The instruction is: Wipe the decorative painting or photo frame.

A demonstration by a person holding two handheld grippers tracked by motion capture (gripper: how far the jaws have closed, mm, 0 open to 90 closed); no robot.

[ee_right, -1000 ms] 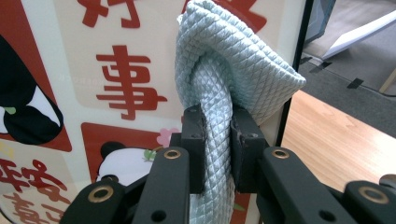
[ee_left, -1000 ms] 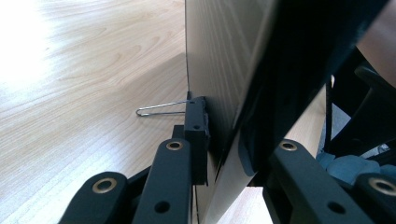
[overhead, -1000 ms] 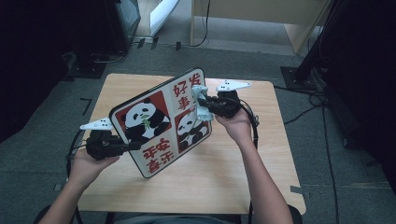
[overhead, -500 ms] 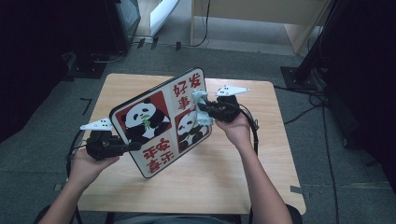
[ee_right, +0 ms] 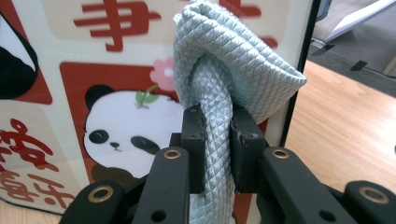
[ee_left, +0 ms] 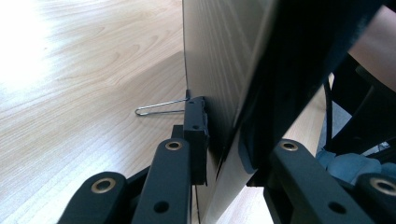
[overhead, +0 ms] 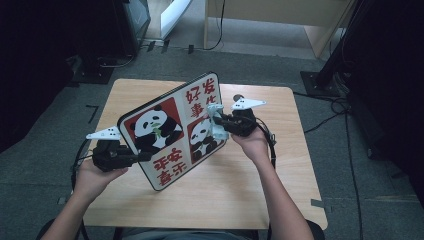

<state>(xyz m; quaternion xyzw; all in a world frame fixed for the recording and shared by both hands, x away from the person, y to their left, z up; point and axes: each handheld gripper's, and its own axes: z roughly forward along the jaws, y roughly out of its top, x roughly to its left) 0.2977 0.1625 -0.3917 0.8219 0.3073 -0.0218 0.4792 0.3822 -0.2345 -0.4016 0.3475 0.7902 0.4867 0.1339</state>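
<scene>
- Panda picture board [overhead: 172, 132]: you hold it tilted above the table, its printed face turned up toward the high camera. It carries two panda panels and red characters on a pale ground inside a black border. Its lower corner sits close over the tabletop.
- Wooden table [overhead: 260, 200]: it lies under the board, light in colour, with rounded corners. In the left gripper view a bent wire clip [ee_left: 159, 108] shows against the wood next to the board's edge.
- Left gripper [overhead: 131, 156]: your left hand [overhead: 90, 177] keeps it at the board's left edge. In the left gripper view the jaws are clamped on the board's edge [ee_left: 219, 140], one pad on each face.
- Right gripper [overhead: 221, 125]: your right hand [overhead: 255, 142] holds it at the board's right side. In the right gripper view the jaws are closed on a pale blue cloth.
- Pale blue cloth [ee_right: 233, 70]: it has a diamond-pattern weave, it bunches above the pads, and it lies against the printed face near the right-hand panda [ee_right: 116, 126].
</scene>
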